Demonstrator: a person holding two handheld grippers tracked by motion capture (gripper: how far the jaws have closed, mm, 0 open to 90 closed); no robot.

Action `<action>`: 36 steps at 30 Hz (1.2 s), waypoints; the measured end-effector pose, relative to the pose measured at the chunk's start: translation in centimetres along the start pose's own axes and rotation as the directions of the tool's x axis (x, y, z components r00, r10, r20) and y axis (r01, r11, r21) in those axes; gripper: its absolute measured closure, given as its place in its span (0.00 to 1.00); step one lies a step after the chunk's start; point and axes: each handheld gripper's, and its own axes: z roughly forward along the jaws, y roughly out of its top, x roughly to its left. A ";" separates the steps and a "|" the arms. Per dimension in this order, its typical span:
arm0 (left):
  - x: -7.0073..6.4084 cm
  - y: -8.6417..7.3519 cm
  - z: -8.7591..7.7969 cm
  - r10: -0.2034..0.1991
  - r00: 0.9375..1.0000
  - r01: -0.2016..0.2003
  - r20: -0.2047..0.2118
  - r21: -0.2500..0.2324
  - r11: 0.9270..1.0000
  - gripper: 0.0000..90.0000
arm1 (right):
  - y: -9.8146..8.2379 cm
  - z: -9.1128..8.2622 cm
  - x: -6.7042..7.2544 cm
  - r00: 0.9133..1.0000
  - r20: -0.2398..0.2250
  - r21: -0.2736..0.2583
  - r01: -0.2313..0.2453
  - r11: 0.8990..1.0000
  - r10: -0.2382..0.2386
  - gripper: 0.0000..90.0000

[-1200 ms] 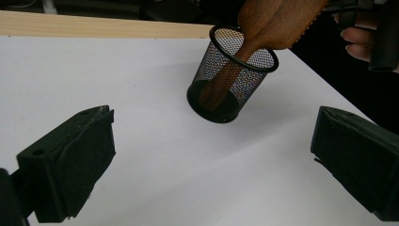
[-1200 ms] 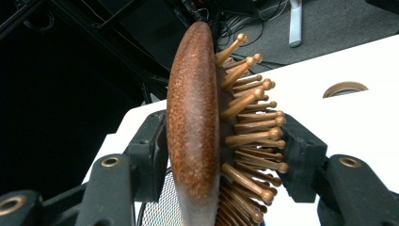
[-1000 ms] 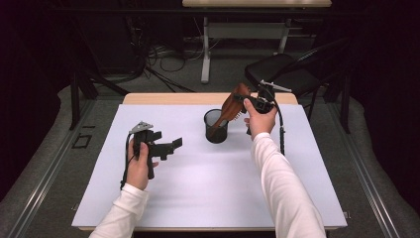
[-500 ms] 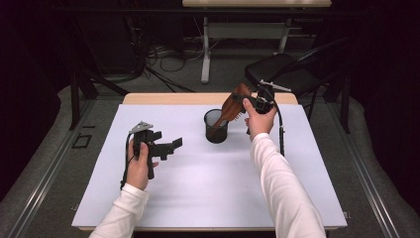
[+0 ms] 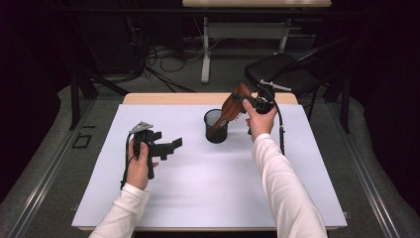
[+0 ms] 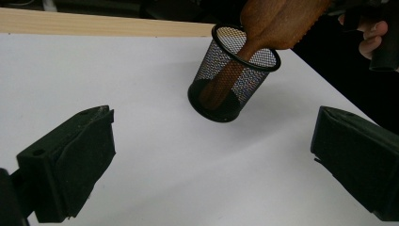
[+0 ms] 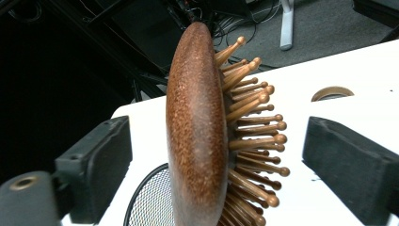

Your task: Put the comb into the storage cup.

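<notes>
A brown wooden hairbrush (image 5: 232, 106) stands handle-down in a black mesh cup (image 5: 216, 128) at the table's back middle, its head leaning out to the right. My right gripper (image 5: 246, 101) is open and its jaws have just been opening. The brush head (image 7: 197, 132) stands between the pads, touching neither. The cup's rim (image 7: 150, 197) shows below it. My left gripper (image 5: 174, 145) is held open and empty over the left of the table, pointing toward the cup (image 6: 209, 70) and the brush (image 6: 277, 23).
A white mat (image 5: 198, 188) covers the table, with a wooden strip (image 5: 173, 98) along the far edge and a round grommet (image 7: 331, 92) in it. A black chair (image 5: 292, 74) and cables (image 5: 148, 69) lie on the floor beyond the table.
The right gripper's jaws have spread away from the brush head, which stays leaning in the cup. Both hands have kept their places.
</notes>
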 end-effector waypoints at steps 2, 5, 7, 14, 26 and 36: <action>0.1 0.0 0.0 -0.002 1.000 0.002 -0.001 0.002 1.000 0.00 | 0.0 0.0 0.0 1.000 -0.002 0.000 0.006 1.000 -0.006 0.07; 0.2 -0.1 0.1 -0.004 1.000 0.004 -0.003 0.008 1.000 0.00 | 0.1 -0.1 0.0 1.000 -0.009 -0.004 0.006 1.000 -0.006 0.04; 0.3 -0.1 0.2 -0.006 1.000 0.006 -0.002 0.007 1.000 0.00 | 0.2 -0.2 -0.1 1.000 -0.007 -0.007 0.021 1.000 -0.021 0.02; 0.5 0.0 0.4 -0.018 1.000 0.018 -0.003 0.009 1.000 0.00 | 0.4 -0.5 -0.2 0.998 0.021 0.028 0.063 0.998 -0.063 0.00; 0.6 0.0 0.5 -0.026 1.000 0.026 0.002 0.014 1.000 0.00 | 0.7 -1.5 -0.4 0.988 0.045 0.080 0.146 0.986 -0.150 0.00; 0.8 0.2 0.4 -0.028 1.000 0.028 0.007 0.024 0.999 0.00 | 0.7 -2.1 -0.1 0.978 0.036 0.078 0.204 0.976 -0.208 0.00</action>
